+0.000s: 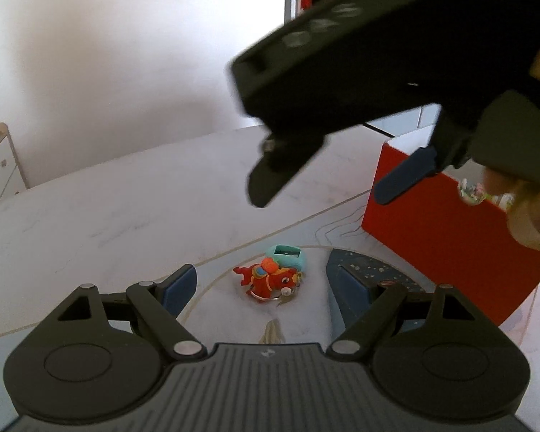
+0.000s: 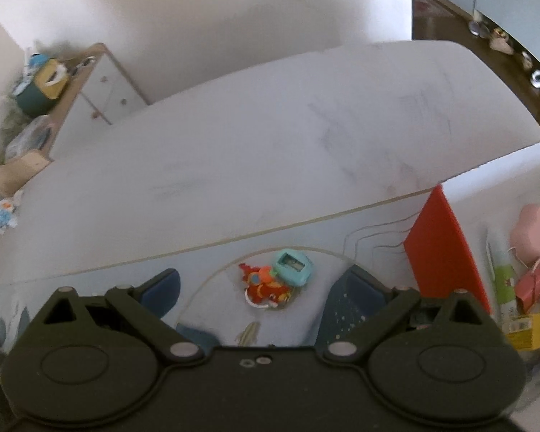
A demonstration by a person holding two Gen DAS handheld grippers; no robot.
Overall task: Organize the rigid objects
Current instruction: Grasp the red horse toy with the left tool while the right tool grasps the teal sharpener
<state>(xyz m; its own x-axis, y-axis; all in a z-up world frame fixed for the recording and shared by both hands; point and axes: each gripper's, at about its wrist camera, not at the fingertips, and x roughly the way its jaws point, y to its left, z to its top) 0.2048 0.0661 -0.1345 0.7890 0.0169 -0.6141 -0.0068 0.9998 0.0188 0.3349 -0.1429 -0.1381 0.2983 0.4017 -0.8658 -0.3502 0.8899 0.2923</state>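
A red and orange toy horse (image 1: 268,282) (image 2: 264,286) lies on a pale patterned mat, touching a teal square trinket (image 1: 287,256) (image 2: 292,267) just behind it. My left gripper (image 1: 261,268) hovers over both, open, its blue pads well apart with nothing held. My right gripper (image 2: 262,273) is also open and empty above the same two toys. In the left wrist view the right gripper (image 1: 320,194) shows blurred at the upper right, with a hand on it. A red-walled box (image 1: 450,237) (image 2: 444,248) stands to the right.
The box holds a pink object (image 2: 532,234), a green tube (image 2: 504,280), a red clip (image 2: 534,284) and a yellow carton (image 2: 536,327). The white marble table (image 2: 270,144) stretches beyond the mat. A low cabinet (image 2: 100,86) with clutter stands at the far left.
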